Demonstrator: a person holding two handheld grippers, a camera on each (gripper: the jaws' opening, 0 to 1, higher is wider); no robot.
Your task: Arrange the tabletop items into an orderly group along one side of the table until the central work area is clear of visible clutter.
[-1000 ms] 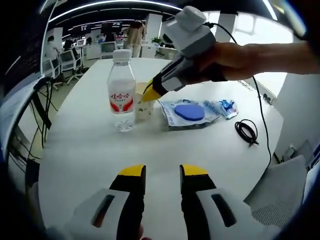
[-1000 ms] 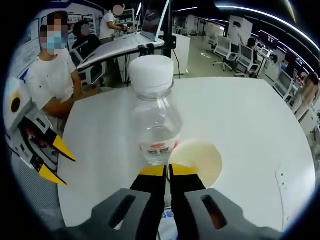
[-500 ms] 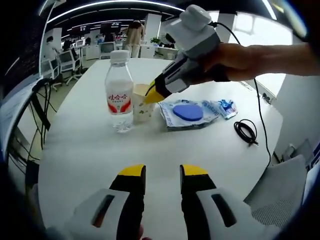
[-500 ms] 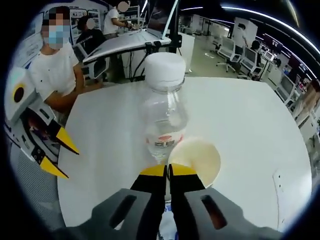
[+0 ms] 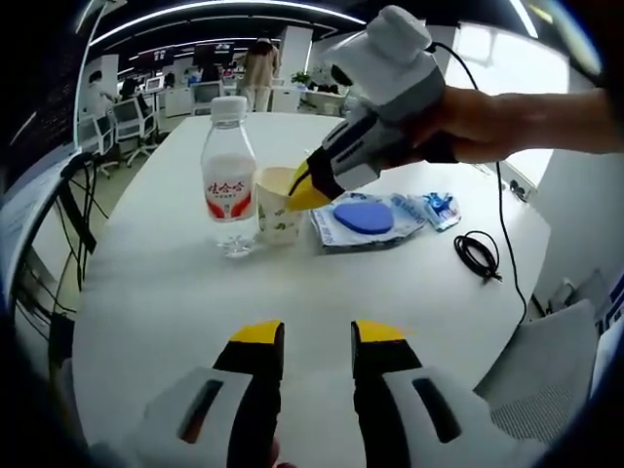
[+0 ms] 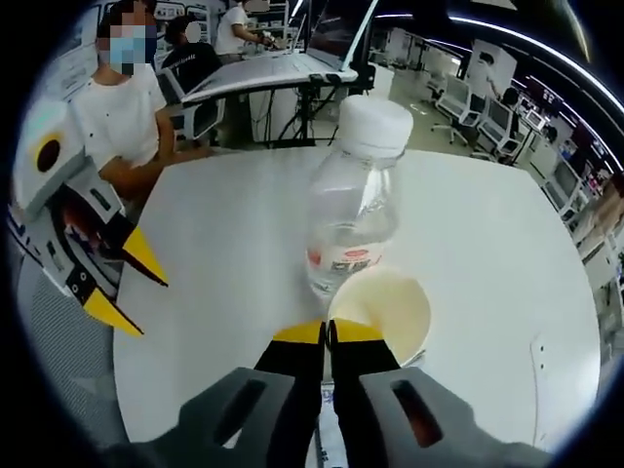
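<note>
While an open office of desks and chairs stretches behind, the white table [image 5: 175, 292] holds a bottle [image 5: 227, 190] beside the cup [image 5: 278, 205], whose rim the right gripper [image 6: 327, 333] pinches, and the left gripper [image 5: 317, 336] hovers spread.

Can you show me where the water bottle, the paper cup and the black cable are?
water bottle [image 5: 228, 185]: left gripper view, on its red and white label.
paper cup [image 6: 382, 310]: right gripper view, on the inside of its open mouth.
black cable [image 5: 480, 255]: left gripper view, on the coiled loop.
</note>
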